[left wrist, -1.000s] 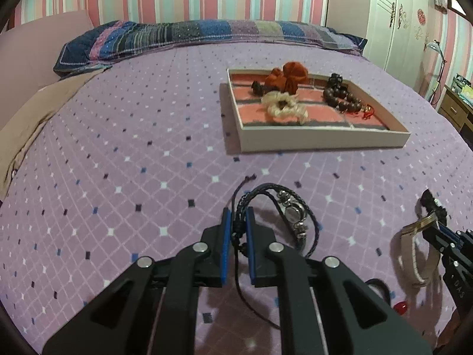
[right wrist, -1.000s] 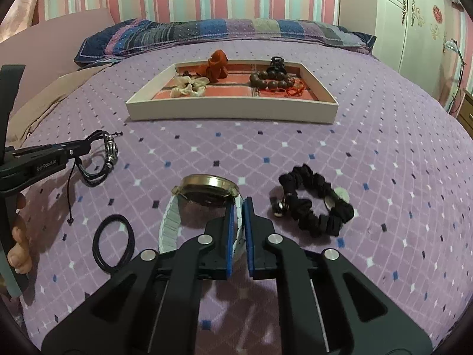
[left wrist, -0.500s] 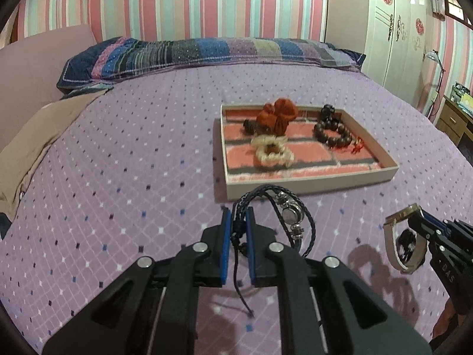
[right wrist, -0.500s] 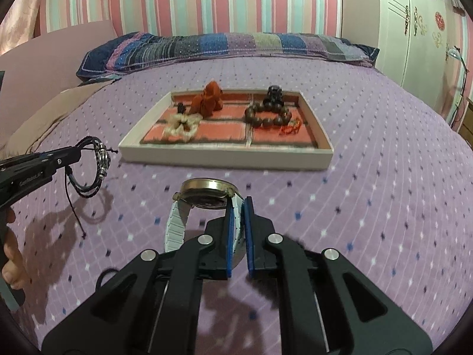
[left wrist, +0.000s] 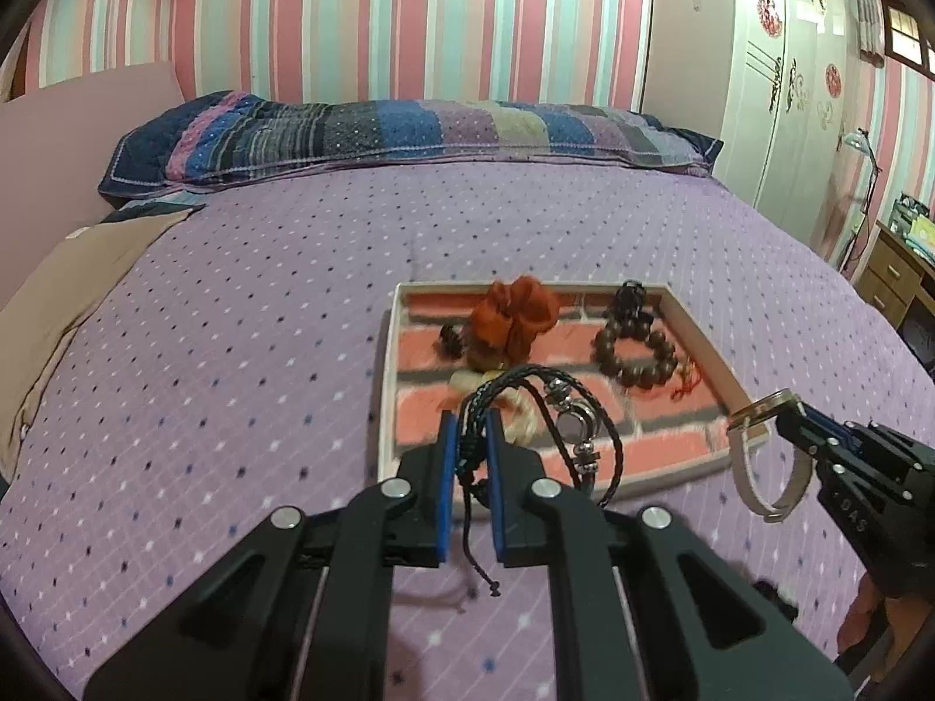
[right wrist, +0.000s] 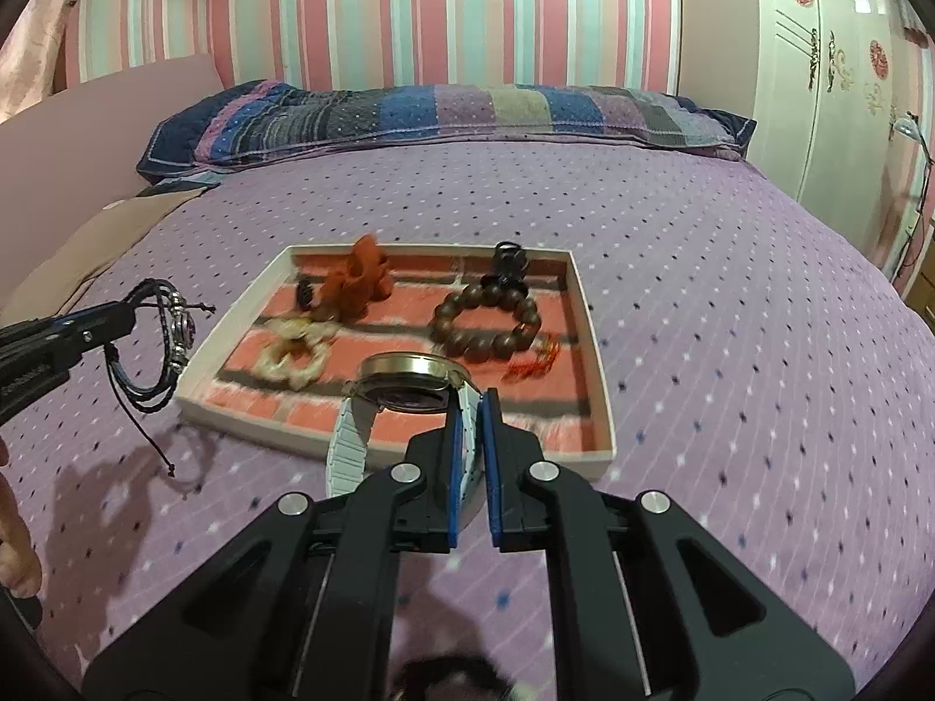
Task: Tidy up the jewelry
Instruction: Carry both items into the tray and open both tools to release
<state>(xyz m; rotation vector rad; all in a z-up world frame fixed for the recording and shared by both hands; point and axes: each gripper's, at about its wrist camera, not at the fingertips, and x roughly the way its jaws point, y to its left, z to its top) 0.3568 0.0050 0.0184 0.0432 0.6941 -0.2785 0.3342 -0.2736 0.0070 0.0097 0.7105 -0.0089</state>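
Left hand-held gripper [left wrist: 467, 444] pinches the bracelet [left wrist: 549, 426] by its cords, loops dangling at lower centre; right hand-held gripper [right wrist: 467, 426] clamps the watch [right wrist: 409, 385] by its strap. Both hang just over the tray [right wrist: 602, 409] rim, ready for dropping in.

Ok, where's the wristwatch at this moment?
The wristwatch is clamped by its white strap in the right gripper, held above the near edge of the white tray, with the wooden bead bracelet just beyond it.
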